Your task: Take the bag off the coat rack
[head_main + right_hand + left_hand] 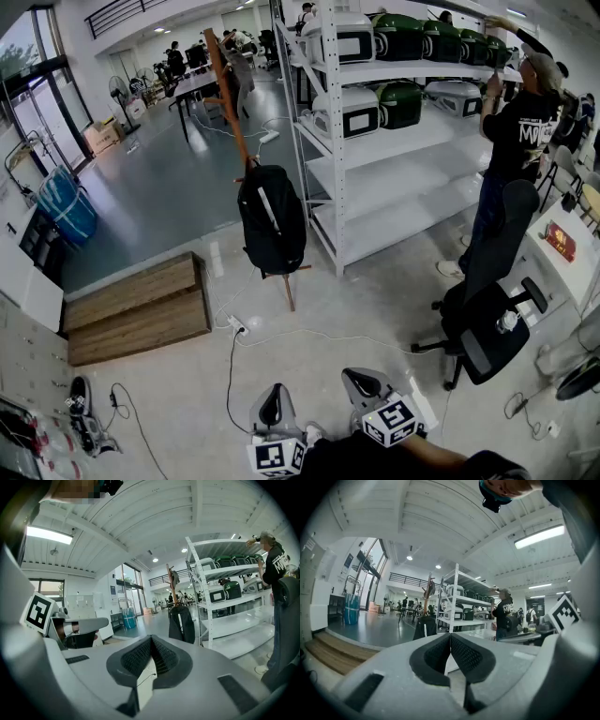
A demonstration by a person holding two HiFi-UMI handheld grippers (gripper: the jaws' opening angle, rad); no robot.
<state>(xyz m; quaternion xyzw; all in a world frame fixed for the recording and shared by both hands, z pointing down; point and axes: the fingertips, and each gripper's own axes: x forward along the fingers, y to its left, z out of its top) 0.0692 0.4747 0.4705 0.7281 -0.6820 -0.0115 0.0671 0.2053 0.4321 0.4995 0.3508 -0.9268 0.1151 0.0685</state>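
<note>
The pale floor carried a wooden coat rack with a black bag hanging on it, a white shelving unit just beside, a wooden platform and an office chair.

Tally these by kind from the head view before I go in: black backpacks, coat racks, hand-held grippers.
Black backpack: 1, hanging on the rack
Coat rack: 1
Hand-held grippers: 2, the left hand-held gripper and the right hand-held gripper, both shut with nothing in them
Total: 4
</note>
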